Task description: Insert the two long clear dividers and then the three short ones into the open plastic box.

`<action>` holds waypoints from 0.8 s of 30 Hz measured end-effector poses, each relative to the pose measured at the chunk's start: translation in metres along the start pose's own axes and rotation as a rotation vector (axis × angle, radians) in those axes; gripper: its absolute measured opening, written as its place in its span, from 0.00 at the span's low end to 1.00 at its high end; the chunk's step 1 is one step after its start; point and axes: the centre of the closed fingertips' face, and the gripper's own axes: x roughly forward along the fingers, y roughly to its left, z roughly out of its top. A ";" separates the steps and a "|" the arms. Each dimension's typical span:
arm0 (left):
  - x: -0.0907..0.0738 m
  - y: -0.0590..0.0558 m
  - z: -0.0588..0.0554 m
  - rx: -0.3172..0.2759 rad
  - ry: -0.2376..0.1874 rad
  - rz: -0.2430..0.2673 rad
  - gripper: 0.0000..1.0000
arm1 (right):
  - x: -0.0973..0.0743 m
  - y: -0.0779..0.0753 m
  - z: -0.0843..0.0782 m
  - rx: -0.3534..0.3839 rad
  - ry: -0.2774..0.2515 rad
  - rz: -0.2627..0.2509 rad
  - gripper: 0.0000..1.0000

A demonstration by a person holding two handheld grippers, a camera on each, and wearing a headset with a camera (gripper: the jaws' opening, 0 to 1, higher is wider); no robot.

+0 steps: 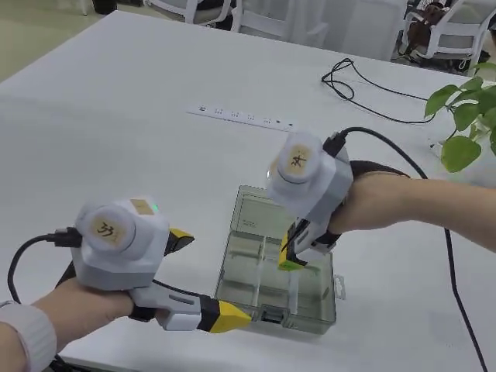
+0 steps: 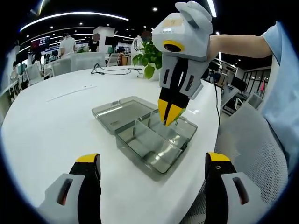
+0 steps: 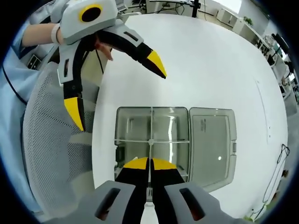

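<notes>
The open clear plastic box point(image 1: 256, 291) lies near the table's front edge with its lid point(image 1: 256, 211) folded flat behind it. Clear dividers point(image 3: 151, 126) stand inside and cross at the middle. My right gripper point(image 1: 293, 260) points down into the box point(image 3: 133, 154), shut on a thin clear divider point(image 3: 150, 173) that runs on along the box's centre line. In the left gripper view its yellow tips point(image 2: 169, 113) touch down in the box point(image 2: 140, 142). My left gripper point(image 1: 205, 275) hovers open just left of the box's front corner, holding nothing.
A white power strip point(image 1: 244, 118) lies on the table behind the box. A black cable point(image 1: 364, 89) loops at the back right beside a green plant point(image 1: 465, 116). A mesh chair point(image 3: 56, 154) stands at the table's front edge.
</notes>
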 end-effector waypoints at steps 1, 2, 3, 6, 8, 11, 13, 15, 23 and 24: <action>0.000 0.000 0.000 -0.001 0.000 0.000 0.95 | 0.002 0.000 -0.001 0.001 0.003 -0.001 0.02; 0.000 0.000 0.000 -0.003 -0.001 0.000 0.95 | 0.004 0.000 -0.001 0.001 0.005 -0.001 0.02; -0.001 0.000 0.000 -0.003 -0.002 0.000 0.94 | 0.007 -0.001 -0.002 0.005 0.007 -0.001 0.02; -0.001 0.001 0.000 -0.001 -0.003 0.003 0.94 | 0.011 0.000 -0.003 0.001 0.012 -0.004 0.02; -0.001 0.001 0.000 -0.001 -0.003 0.003 0.94 | 0.011 0.000 -0.003 -0.002 0.014 -0.003 0.02; 0.000 0.001 0.001 -0.001 -0.004 0.001 0.94 | 0.010 0.000 -0.003 0.001 0.014 -0.002 0.02; 0.001 0.000 0.002 -0.001 -0.004 0.000 0.94 | 0.010 0.000 -0.003 0.002 0.012 -0.002 0.02; 0.001 -0.001 0.002 0.002 -0.004 -0.002 0.93 | 0.013 0.001 -0.003 -0.012 0.013 -0.010 0.02; 0.005 -0.002 0.006 0.008 -0.008 -0.013 0.93 | 0.018 -0.001 -0.004 -0.029 0.026 -0.018 0.02; 0.005 -0.002 0.006 0.009 -0.008 -0.012 0.93 | 0.018 -0.001 -0.004 -0.020 0.031 -0.017 0.01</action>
